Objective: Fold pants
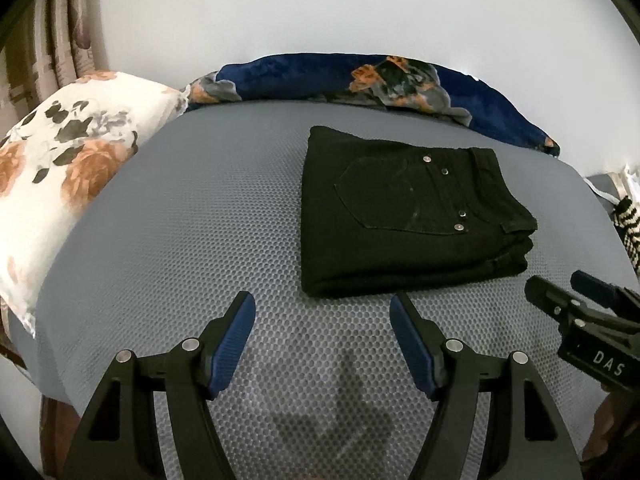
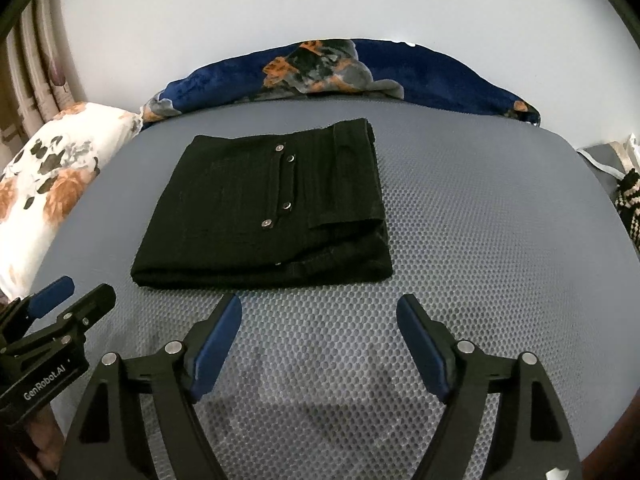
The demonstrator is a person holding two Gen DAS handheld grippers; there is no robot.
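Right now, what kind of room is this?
Probably a bedroom: the folded black pants lie on a grey mattress pad, with a flowered pillow and a blue blanket along the wall.

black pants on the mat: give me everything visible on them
The black pants look like denim, folded into a compact stacked rectangle of several layers. A back pocket with silver rivets faces up, waistband at the right end. They lie flat on the grey honeycomb-textured mat. Nothing else touches them; both open grippers sit short of the near edge.

A grey honeycomb-textured mattress [image 1: 180,220] meets a plain white wall [image 1: 320,12], curtains [image 1: 60,28] hanging at left.
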